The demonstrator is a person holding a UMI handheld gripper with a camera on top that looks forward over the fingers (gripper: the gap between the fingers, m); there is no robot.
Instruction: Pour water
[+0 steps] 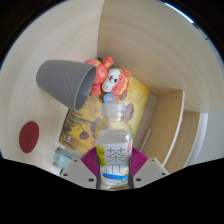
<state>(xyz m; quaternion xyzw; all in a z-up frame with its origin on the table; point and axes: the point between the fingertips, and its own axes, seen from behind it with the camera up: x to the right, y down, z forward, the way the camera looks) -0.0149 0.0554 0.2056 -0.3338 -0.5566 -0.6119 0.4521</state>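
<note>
Hand-held gripper [113, 172]: nearest of all; its two fingers reach forward and pinch a bottle from both sides, the purple pads [89, 160] pressed against the label.

Bottle [114, 150]: held upright between the fingers. Clear plastic, round shoulders narrowing to a short neck with a white cap [117, 112] on top, so it is closed. A pale label with green and dark printed characters wraps the lower body. The contents look clear; the fill level cannot be told.

Table [45, 150]: light wood surface running left and beyond the bottle, meeting a pale wall at the far side.

Red disc [29, 136]: flat, dark red, lying on the table to the left, well apart from the bottle.

Picture board [82, 128]: a yellowish printed panel standing just beyond the bottle, partly hidden behind it; the print is too small to read.

Cup [65, 82]: grey, wider at the mouth than at the base, tilted so its base points toward the upper left and its mouth down toward the picture board. It sits beyond and to the left of the bottle's cap. What holds it up cannot be told.

Toy [112, 82]: a soft figure in orange, red and white, just right of the cup and touching it, directly beyond the bottle's cap.

Wooden panel [165, 125]: light wood shelf side, far right.
</note>
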